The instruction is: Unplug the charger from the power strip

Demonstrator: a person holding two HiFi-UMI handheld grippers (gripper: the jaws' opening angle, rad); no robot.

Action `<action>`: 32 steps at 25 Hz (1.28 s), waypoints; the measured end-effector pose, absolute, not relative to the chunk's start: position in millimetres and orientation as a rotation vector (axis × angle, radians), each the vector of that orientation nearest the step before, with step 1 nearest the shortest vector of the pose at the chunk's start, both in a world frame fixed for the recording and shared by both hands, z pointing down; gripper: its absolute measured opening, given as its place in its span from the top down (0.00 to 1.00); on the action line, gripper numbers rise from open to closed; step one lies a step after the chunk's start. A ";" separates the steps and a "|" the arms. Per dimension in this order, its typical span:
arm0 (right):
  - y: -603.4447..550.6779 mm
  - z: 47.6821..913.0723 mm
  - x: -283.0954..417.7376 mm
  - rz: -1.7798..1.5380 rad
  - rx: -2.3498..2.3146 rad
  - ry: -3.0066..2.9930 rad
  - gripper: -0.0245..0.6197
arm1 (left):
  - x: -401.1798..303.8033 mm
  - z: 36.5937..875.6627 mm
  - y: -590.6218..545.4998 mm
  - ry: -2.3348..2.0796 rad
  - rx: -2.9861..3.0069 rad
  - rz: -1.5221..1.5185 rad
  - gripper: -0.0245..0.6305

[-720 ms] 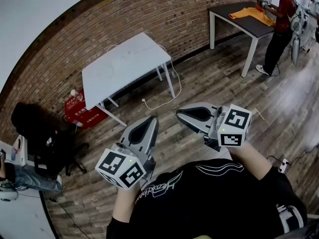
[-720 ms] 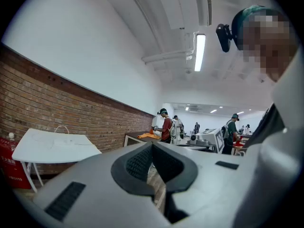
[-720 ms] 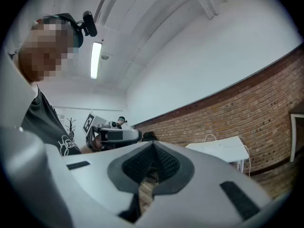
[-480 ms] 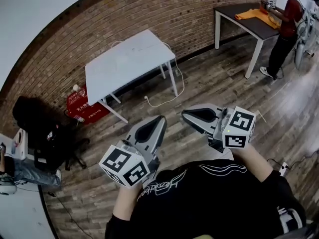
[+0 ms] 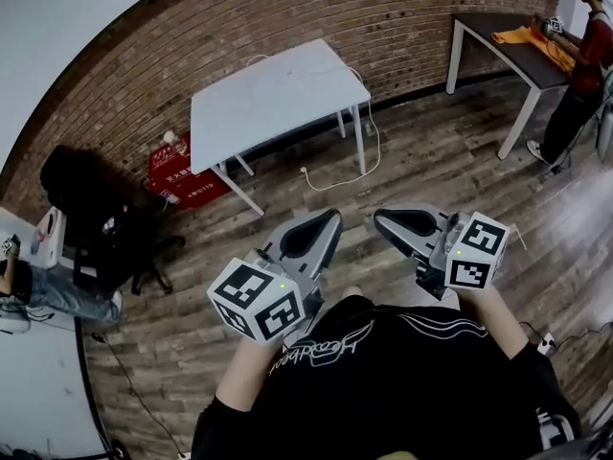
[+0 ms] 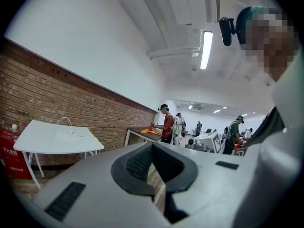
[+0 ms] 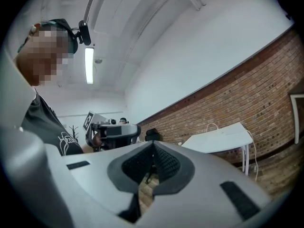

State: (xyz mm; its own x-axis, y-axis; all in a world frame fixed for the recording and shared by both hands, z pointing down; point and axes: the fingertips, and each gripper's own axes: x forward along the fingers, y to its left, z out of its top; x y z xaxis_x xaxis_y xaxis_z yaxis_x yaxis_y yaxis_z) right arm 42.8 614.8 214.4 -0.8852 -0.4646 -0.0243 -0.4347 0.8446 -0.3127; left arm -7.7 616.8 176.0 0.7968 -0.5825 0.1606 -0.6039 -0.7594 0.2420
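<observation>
Both grippers are held level in front of my chest, above the wooden floor. My left gripper [image 5: 335, 218] is shut with nothing in it, and my right gripper [image 5: 378, 217] is shut and empty too. Their tips point toward a white table [image 5: 278, 94] by the brick wall. A white cable [image 5: 369, 151] hangs from that table and ends in a white plug [image 5: 306, 172] on the floor. No power strip can be told for sure; a small white box with cables [image 5: 546, 345] lies on the floor at the lower right. The left gripper view shows the closed left gripper [image 6: 153, 146]; the right gripper view shows the closed right gripper [image 7: 153, 145].
A red box [image 5: 182, 175] stands left of the white table, beside a black chair [image 5: 96, 223]. At the back right a dark table [image 5: 512, 51] carries an orange cloth [image 5: 522, 34], with a person [image 5: 586, 65] at it. Another person's legs [image 5: 43, 290] show at the far left.
The view has swung left: the white table, cable and red box have slid right and down in the picture. Both grippers have stayed shut, close together before my chest.
</observation>
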 end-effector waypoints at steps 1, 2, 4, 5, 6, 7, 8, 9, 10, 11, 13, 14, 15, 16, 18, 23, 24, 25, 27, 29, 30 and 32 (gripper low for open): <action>614.3 216.5 39.1 -0.472 -0.704 2.926 0.97 | -10.9 177.6 615.5 -0.921 2.699 0.111 0.96; 612.8 217.7 37.6 -0.480 -0.701 2.928 0.97 | -12.4 178.9 613.5 -0.926 2.695 0.108 0.96; 606.2 218.5 40.1 -0.489 -0.716 2.918 0.97 | -11.4 181.1 605.8 -0.931 2.693 0.097 0.96; 601.9 219.7 42.5 -0.494 -0.731 2.909 0.97 | -10.1 183.0 600.8 -0.933 2.695 0.091 0.96; 598.1 222.2 44.9 -0.501 -0.746 2.902 0.97 | -8.4 186.1 595.8 -0.934 2.695 0.086 0.96; 595.1 226.0 47.1 -0.508 -0.759 2.898 0.97 | -6.3 190.4 591.4 -0.930 2.693 0.083 0.96; 592.6 230.5 49.2 -0.515 -0.770 2.895 0.97 | -3.8 195.3 587.3 -0.919 2.689 0.081 0.96; 589.8 235.4 51.3 -0.521 -0.780 2.893 0.97 | -1.0 200.2 583.0 -0.905 2.687 0.082 0.96; 586.3 240.5 53.7 -0.528 -0.790 2.889 0.97 | 1.8 204.9 578.2 -0.893 2.686 0.085 0.96; 582.2 245.9 56.2 -0.536 -0.801 2.886 0.97 | 4.2 209.7 573.2 -0.885 2.688 0.089 0.96; 573.2 257.2 61.2 -0.551 -0.824 2.878 0.97 | 7.7 220.8 562.2 -0.880 2.691 0.096 0.96; 566.2 262.0 63.1 -0.561 -0.833 2.875 0.97 | 8.8 226.5 554.0 -0.877 2.687 0.100 0.96; 555.6 265.4 64.5 -0.575 -0.841 2.874 0.97 | 9.5 231.2 542.0 -0.872 2.676 0.101 0.96; 540.8 267.3 65.6 -0.593 -0.849 2.875 0.97 | 9.9 234.7 525.8 -0.870 2.661 0.102 0.96; 502.3 269.3 67.0 -0.633 -0.867 2.874 0.97 | 8.4 239.2 485.3 -0.878 2.631 0.108 0.96; 410.1 283.6 68.2 -0.720 -0.896 2.869 0.97 | 4.4 255.0 388.9 -0.896 2.593 0.128 0.96; 391.6 288.1 68.8 -0.739 -0.902 2.868 0.97 | 4.0 259.6 369.1 -0.894 2.580 0.129 0.96; 371.9 292.4 69.4 -0.758 -0.907 2.867 0.97 | 3.3 264.3 348.2 -0.895 2.566 0.128 0.96; 330.6 299.8 70.0 -0.798 -0.912 2.866 0.97 | 0.1 272.7 305.1 -0.904 2.534 0.121 0.96; 288.3 306.7 66.8 -0.829 -0.912 2.871 0.97 | -7.5 278.6 261.7 -0.924 2.512 0.114 0.96; 268.1 310.1 64.1 -0.839 -0.912 2.879 0.97 | -12.7 280.7 241.1 -0.936 2.505 0.111 0.96; 231.5 314.2 59.8 -0.846 -0.908 2.905 0.97 | -23.6 282.9 204.5 -0.964 2.495 0.106 0.96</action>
